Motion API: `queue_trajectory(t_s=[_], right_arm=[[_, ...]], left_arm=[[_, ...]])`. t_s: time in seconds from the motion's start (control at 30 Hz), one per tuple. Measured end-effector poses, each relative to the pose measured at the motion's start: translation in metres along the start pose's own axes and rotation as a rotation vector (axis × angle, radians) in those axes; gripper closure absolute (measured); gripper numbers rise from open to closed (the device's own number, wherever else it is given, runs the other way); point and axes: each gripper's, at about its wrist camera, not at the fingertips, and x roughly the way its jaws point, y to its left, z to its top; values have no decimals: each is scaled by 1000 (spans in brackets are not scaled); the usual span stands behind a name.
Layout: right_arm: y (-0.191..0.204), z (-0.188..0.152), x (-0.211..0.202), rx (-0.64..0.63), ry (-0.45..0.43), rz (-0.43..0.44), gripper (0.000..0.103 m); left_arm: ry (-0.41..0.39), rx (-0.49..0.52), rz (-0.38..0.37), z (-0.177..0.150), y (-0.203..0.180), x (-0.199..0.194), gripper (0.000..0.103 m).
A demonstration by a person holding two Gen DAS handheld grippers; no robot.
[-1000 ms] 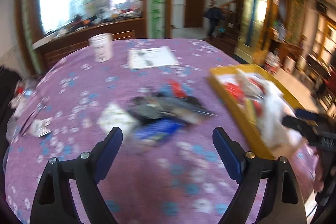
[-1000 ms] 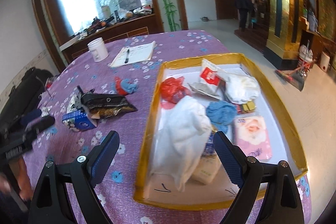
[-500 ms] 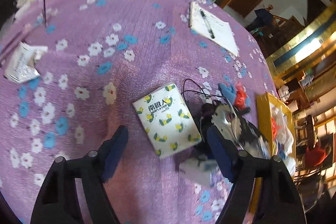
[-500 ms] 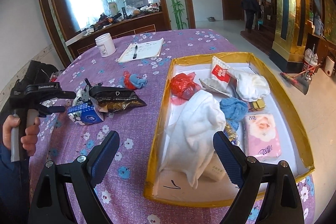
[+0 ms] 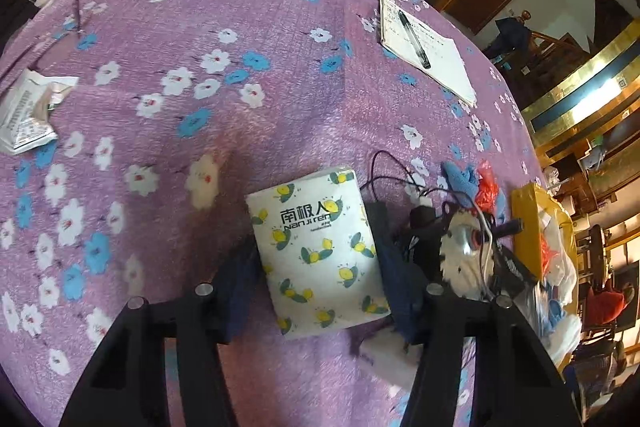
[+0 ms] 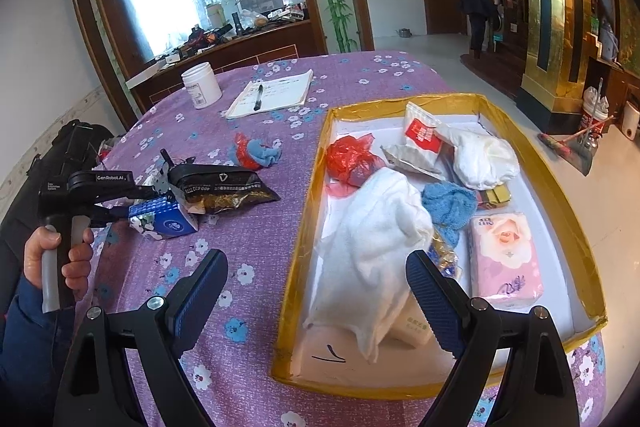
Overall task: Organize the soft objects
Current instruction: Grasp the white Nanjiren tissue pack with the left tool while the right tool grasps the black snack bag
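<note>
The tissue pack [image 5: 320,251], white with yellow bees, is being straddled on the purple surface [image 5: 200,67] by the left tongs [image 5: 316,267]. A second ago these were spread wide above the pile; now they have been lowered and are being closed, pads at its sides, though firm contact is not being shown. The near end of the pack is being cut off by them.

In the right view, the right tongs [image 6: 316,291] are being held open, empty, over the yellow tray [image 6: 560,211]; there the pack is being hidden behind a blue pack [image 6: 164,223].
</note>
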Motion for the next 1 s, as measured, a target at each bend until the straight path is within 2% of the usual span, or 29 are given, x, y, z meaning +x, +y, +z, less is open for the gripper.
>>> queue_trajectory(t_s=[0.1,0.2,0.3,0.53,0.6,0.7,0.77,0.87,1.0], right_arm=[[10,9,6,3,18,39,10],[29,26,15,-10,30,81,10],[55,48,31,-42,32,105,10],[110,88,101,-68,91,100,10],[120,87,123,-88,133,78,10],[115,76,133,-94,186,63,10],[103,63,123,-88,217,37,10],[91,40,101,-114,245,47,10],[78,29,84,-103,228,49,10]], left_arm=[[-91,29,50,0,0,-17,47],[-170,57,61,2,-2,-32,47],[-196,89,66,0,-5,-36,47],[-206,144,63,-3,-11,-36,47],[-202,151,55,-3,-11,-36,47],[-205,158,48,-5,-12,-39,47],[-209,156,43,-6,-12,-41,47],[-210,153,34,-6,-12,-42,47],[-215,165,33,-9,-17,-43,47]])
